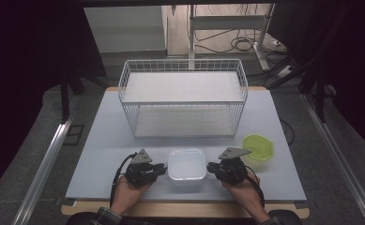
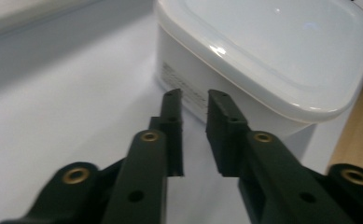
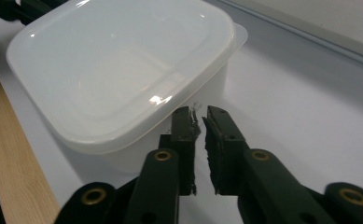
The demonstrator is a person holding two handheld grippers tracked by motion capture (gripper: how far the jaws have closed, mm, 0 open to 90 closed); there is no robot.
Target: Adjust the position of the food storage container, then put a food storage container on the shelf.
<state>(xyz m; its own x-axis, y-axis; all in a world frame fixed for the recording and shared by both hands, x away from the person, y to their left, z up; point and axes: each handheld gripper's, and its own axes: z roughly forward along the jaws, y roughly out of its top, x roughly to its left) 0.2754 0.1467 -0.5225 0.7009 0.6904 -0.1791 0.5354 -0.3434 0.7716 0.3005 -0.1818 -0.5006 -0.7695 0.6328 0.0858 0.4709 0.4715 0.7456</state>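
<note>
A white square lidded container (image 1: 186, 168) sits near the front edge of the white table top (image 1: 100, 154). My left gripper (image 1: 163, 168) lies just to its left, pointing at its side wall, and my right gripper (image 1: 209, 166) lies just to its right, pointing at the opposite side. In the left gripper view the jaws (image 2: 195, 100) stand slightly apart with nothing between them, tips close to the container's wall (image 2: 188, 88). In the right gripper view the jaws (image 3: 198, 114) show a narrow gap, tips just under the container's lid rim (image 3: 118, 65), holding nothing.
A white wire basket (image 1: 182, 63) with a shelf stands at the back middle of the table. A translucent green round lid or dish (image 1: 258, 146) lies at the right, behind my right gripper. The table's wooden front edge (image 1: 185, 209) runs just below the hands.
</note>
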